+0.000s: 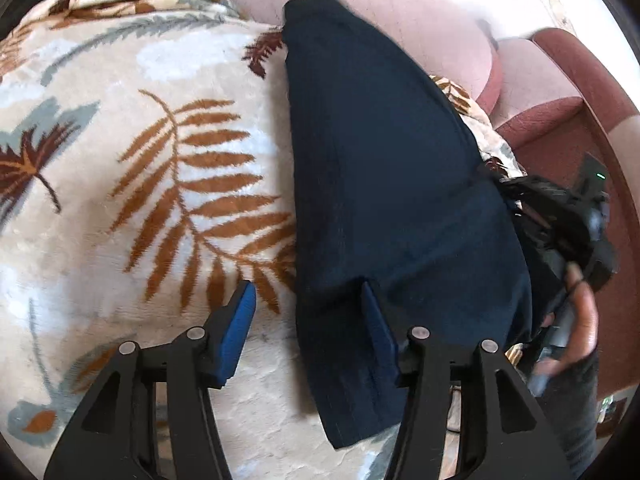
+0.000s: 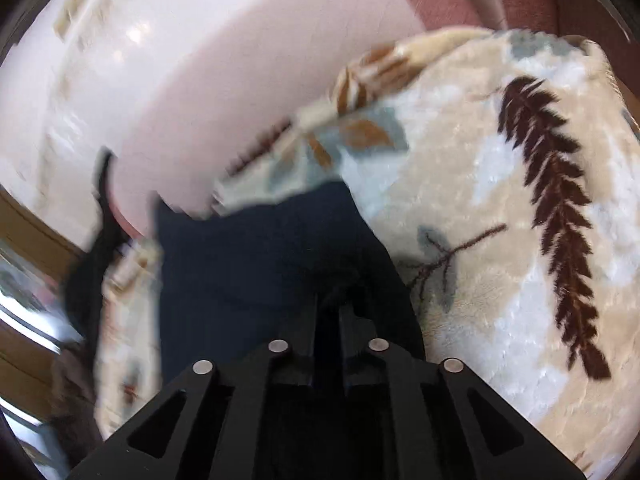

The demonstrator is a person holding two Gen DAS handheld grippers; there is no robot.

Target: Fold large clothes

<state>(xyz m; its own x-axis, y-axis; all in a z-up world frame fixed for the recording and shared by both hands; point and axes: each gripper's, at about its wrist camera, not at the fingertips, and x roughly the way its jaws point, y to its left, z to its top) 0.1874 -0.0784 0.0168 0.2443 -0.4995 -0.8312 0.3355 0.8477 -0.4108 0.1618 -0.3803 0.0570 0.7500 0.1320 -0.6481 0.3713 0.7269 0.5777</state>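
Note:
A dark navy garment [image 1: 392, 184] lies folded into a long strip on a cream blanket with brown leaf prints [image 1: 140, 184]. My left gripper [image 1: 308, 316] hovers open over the strip's near left edge. One blue pad [image 1: 240, 320] is above the blanket, the other above the cloth. At the strip's right edge a person's hand [image 1: 580, 320] holds the right tool's black housing [image 1: 560, 232]. The right wrist view is blurred. There my right gripper [image 2: 334, 308] has its jaws nearly together, with the navy garment [image 2: 248, 264] bunched at its tips.
Pink sofa cushions [image 1: 420, 28] rise behind the blanket, with a reddish-brown armrest [image 1: 580, 80] at the right. In the right wrist view the pink cushion [image 2: 248, 92] and bright pale floor [image 2: 60, 80] lie beyond the blanket [image 2: 500, 208], whose edge drops off at the left.

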